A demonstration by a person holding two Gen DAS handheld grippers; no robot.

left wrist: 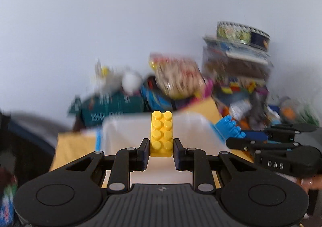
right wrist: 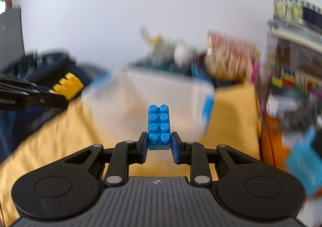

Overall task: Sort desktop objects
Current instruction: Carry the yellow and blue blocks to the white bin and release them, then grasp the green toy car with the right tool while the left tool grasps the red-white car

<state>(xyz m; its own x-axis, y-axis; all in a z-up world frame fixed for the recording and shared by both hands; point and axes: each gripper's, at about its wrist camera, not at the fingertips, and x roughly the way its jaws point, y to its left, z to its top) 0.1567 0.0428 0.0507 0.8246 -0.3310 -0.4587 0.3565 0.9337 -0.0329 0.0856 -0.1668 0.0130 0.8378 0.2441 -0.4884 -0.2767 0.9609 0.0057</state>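
Bricks both in hand. Yellow brick (left wrist: 162, 133) is pinched at its near end by the left gripper (left wrist: 161, 146), pads pressing its two long sides; blue brick (right wrist: 158, 126) is clamped the same way in the right gripper (right wrist: 158, 142). Neither tool is loose, both are closed on plastic.

Orientation: each brick has studs up, long axis running straight out along the fingers, free end pointing fwd and away from the hand. Most of each length sticks out past the pads.

Key relation: the clear tub (left wrist: 140, 132) w/ blue trim sits dead ahead of both bricks on the yellow tabletop (right wrist: 231, 110), free ends aimed at its near wall. From the left wrist cam the yellow one overlaps the tub's opening; from the right, blue looks short of the rim. So left seems nearer, prob first to drop. The grippers ride side by side, right one's blue brick just right of the tub.

Background clutter blurred, can't id much.
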